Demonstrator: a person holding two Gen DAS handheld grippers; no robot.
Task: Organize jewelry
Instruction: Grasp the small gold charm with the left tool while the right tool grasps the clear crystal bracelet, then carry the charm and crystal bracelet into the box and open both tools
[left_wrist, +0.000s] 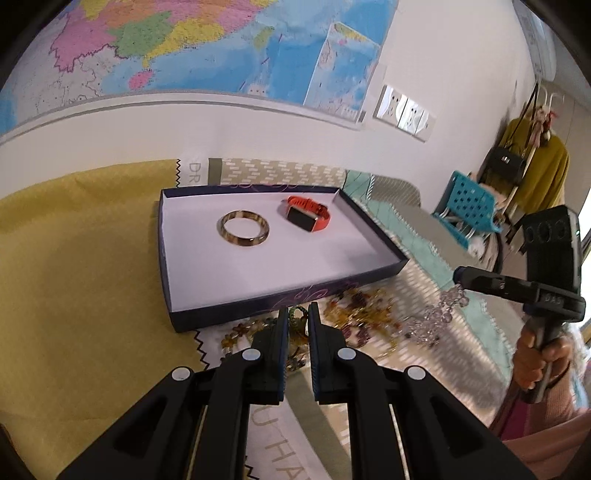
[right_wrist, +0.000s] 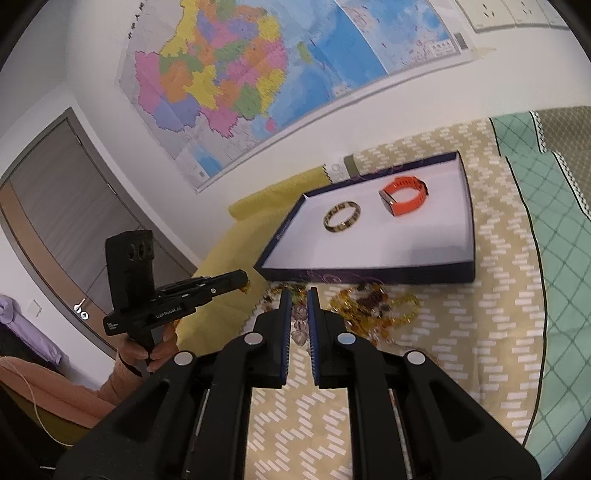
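Observation:
A shallow dark-blue box (left_wrist: 280, 299) (right_wrist: 369, 275) with a white floor holds an amber bangle (left_wrist: 242, 229) (right_wrist: 342, 217) and an orange smartwatch (left_wrist: 307, 213) (right_wrist: 404, 196). My left gripper (left_wrist: 298, 314) is shut on a green and amber bead string (left_wrist: 297, 325), just in front of the box's near wall. My right gripper (right_wrist: 297, 299) is shut on a clear crystal bead bracelet (right_wrist: 300, 325) (left_wrist: 439, 314), which hangs from it above the cloth. A pile of amber and purple bead jewelry (left_wrist: 362, 317) (right_wrist: 373, 306) lies before the box.
The box rests on patterned cloths, yellow (left_wrist: 74, 277) at the left, beige and teal (right_wrist: 535, 258) at the right. A map (left_wrist: 184, 48) hangs on the wall behind. A blue basket (left_wrist: 469, 206) and a coat rack stand at far right.

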